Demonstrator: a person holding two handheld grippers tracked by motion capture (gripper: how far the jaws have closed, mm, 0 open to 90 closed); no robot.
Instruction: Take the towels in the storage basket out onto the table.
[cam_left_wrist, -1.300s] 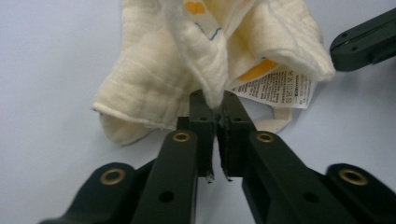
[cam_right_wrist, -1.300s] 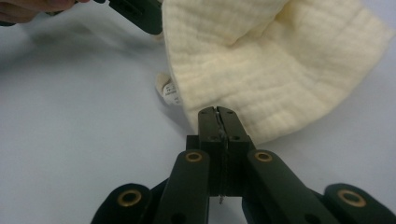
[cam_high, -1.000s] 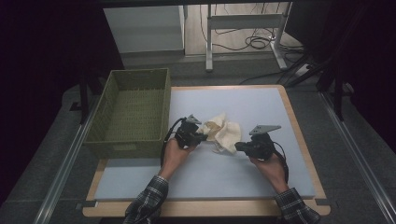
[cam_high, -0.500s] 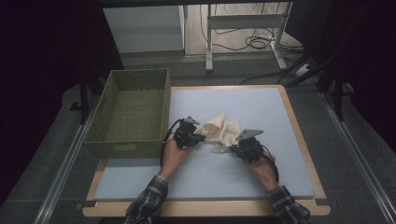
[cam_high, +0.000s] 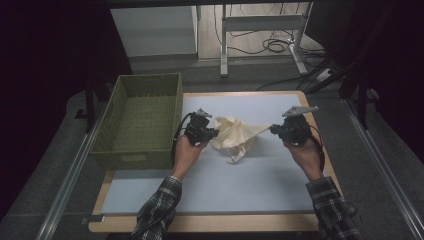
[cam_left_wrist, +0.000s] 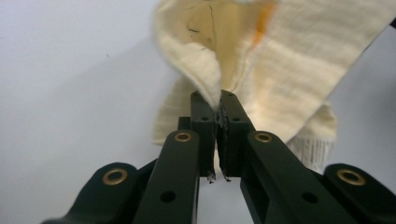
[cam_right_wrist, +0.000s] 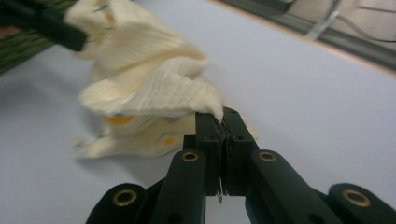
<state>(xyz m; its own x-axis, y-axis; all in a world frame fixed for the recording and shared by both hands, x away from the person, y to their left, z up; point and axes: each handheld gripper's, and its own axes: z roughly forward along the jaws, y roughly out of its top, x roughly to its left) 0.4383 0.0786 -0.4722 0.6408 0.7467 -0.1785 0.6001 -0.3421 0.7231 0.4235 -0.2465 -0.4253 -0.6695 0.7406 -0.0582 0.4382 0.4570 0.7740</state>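
Cream cloth (cam_high: 236, 136) held off the tabletop (cam_high: 280, 180) near its middle, somewhat toward the far edge, stretched between both grippers. Left gripper (cam_high: 214, 133) at the cloth's left end, just beside the near right corner of the green basket (cam_high: 140, 122); jaws pressed together on a fold of the fabric, confirmed in the left gripper view, where the cream cloth (cam_left_wrist: 261, 60) rises from between the closed tips of the left gripper (cam_left_wrist: 217, 105). Right gripper (cam_high: 273, 129) toward the right edge of the tabletop, pinching a drawn-out corner of the cloth; same grip seen close in the right gripper view, right gripper (cam_right_wrist: 218, 119) clamped on the ribbed fabric (cam_right_wrist: 154, 88). Span of cloth between the two grippers taut along the top, remainder hanging in loose folds, lowest end at or just above the surface. Orange markings visible on the fabric. Basket at the left edge, partly overhanging it. Plaid sleeves on both forearms.
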